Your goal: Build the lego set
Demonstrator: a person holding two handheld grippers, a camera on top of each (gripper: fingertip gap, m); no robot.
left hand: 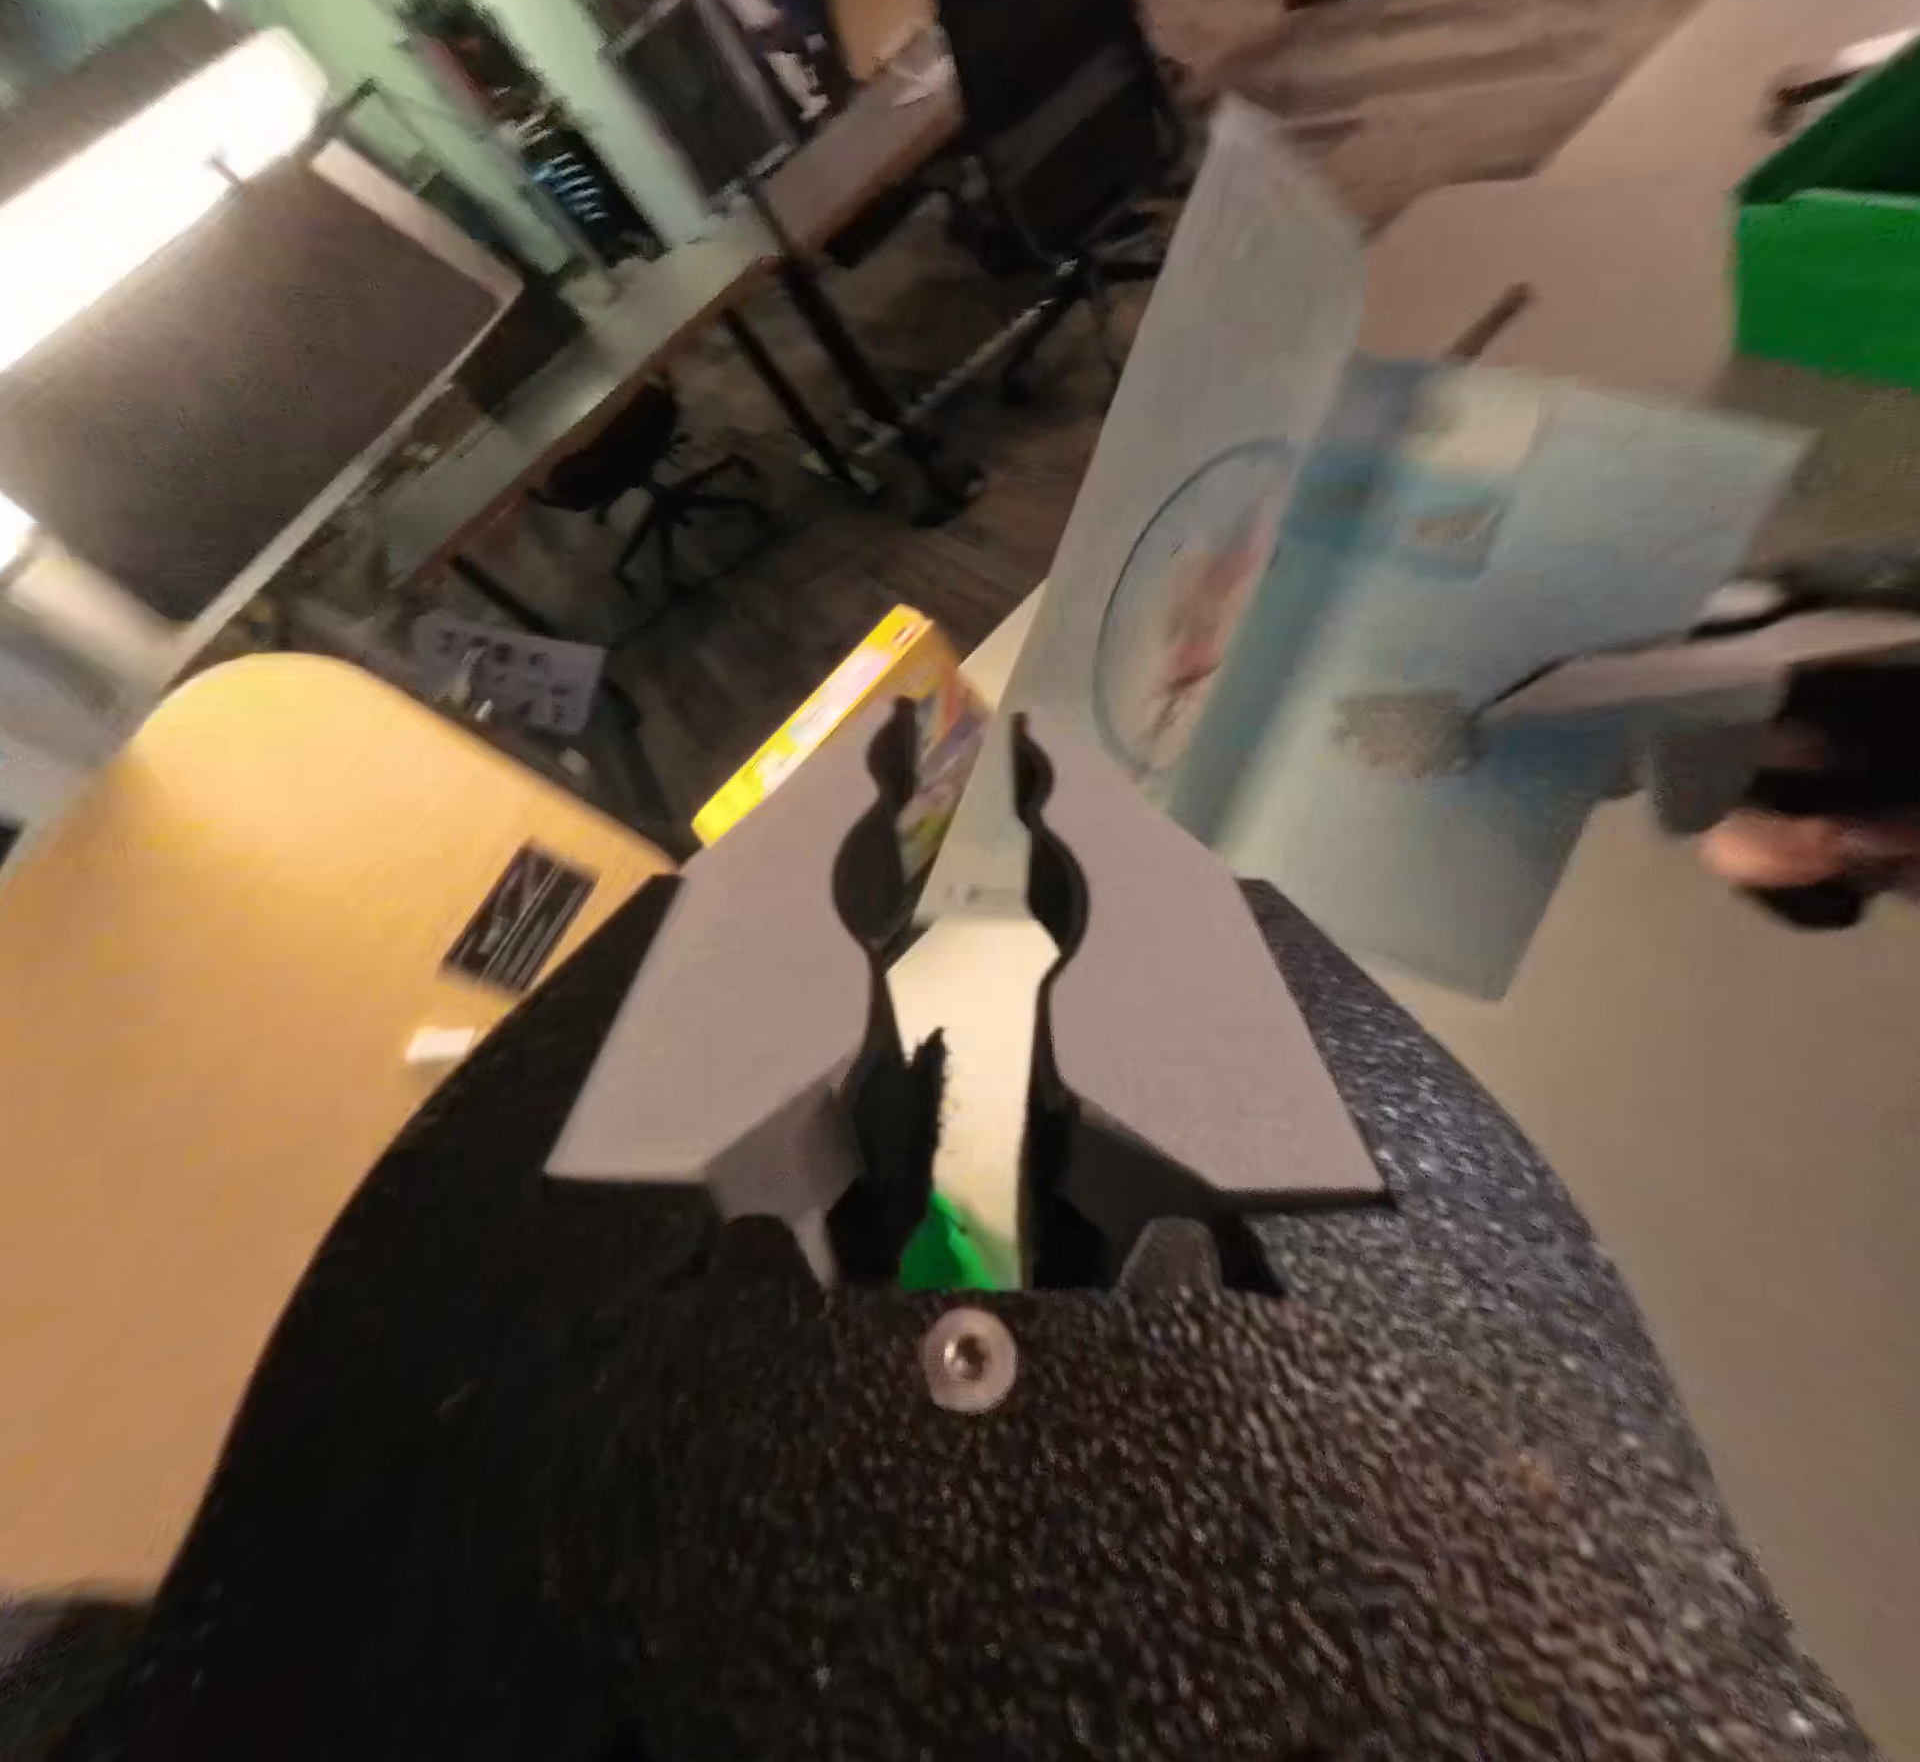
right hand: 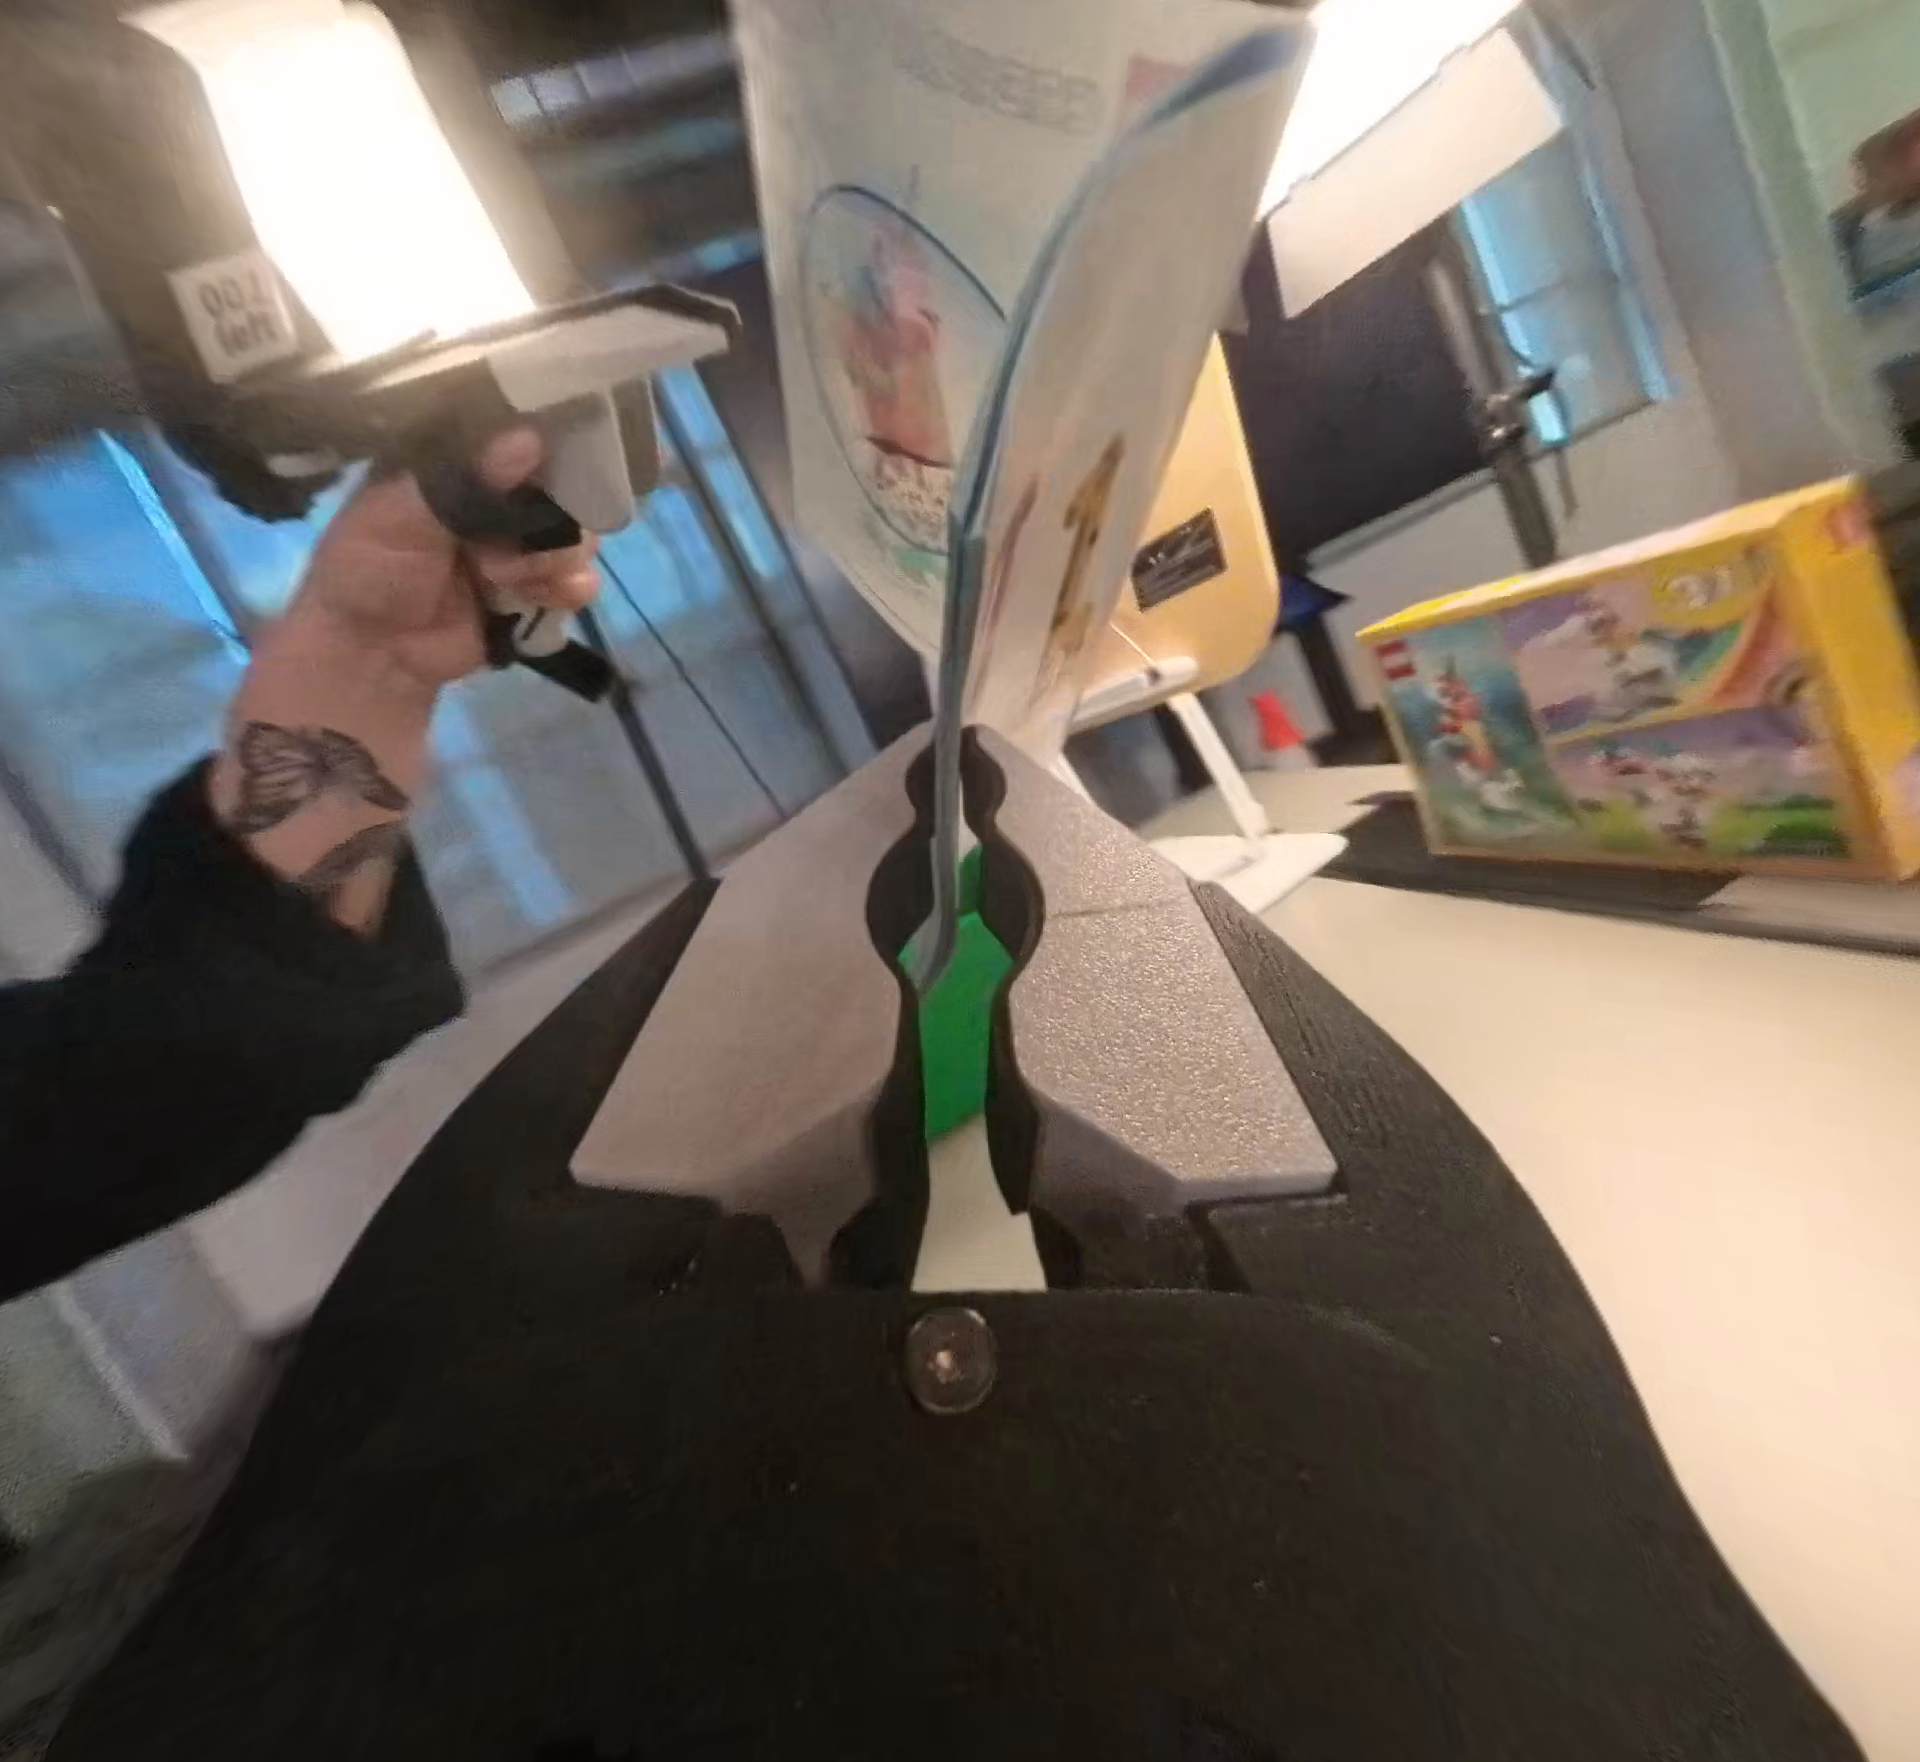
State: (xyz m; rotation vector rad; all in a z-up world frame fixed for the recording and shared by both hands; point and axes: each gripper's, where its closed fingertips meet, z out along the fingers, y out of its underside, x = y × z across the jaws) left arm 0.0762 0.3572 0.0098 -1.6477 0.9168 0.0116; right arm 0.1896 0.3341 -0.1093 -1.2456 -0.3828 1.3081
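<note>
My right gripper (right hand: pixel 951 746) is shut on the lower edge of the paper instruction booklet (right hand: pixel 935 278) and holds it upright above the table, its pages fanning apart. The booklet also shows in the left wrist view (left hand: pixel 1299 569), blurred, with the right gripper (left hand: pixel 1507 704) clamped on it from the right. My left gripper (left hand: pixel 961 730) is slightly open and empty, held in the air to the left of the booklet. A hand holds it in the right wrist view (right hand: pixel 707 336). The yellow lego box (right hand: pixel 1642 725) stands on the table at the right and shows behind my left fingers (left hand: pixel 821 746).
A green container (left hand: pixel 1829 258) stands on the white table (right hand: pixel 1558 1089) at the far right. A green piece (right hand: pixel 956 1016) lies below my right fingers. A yellow chair back (left hand: pixel 260 881) is at the left. Desks and office chairs (left hand: pixel 1039 154) fill the room behind.
</note>
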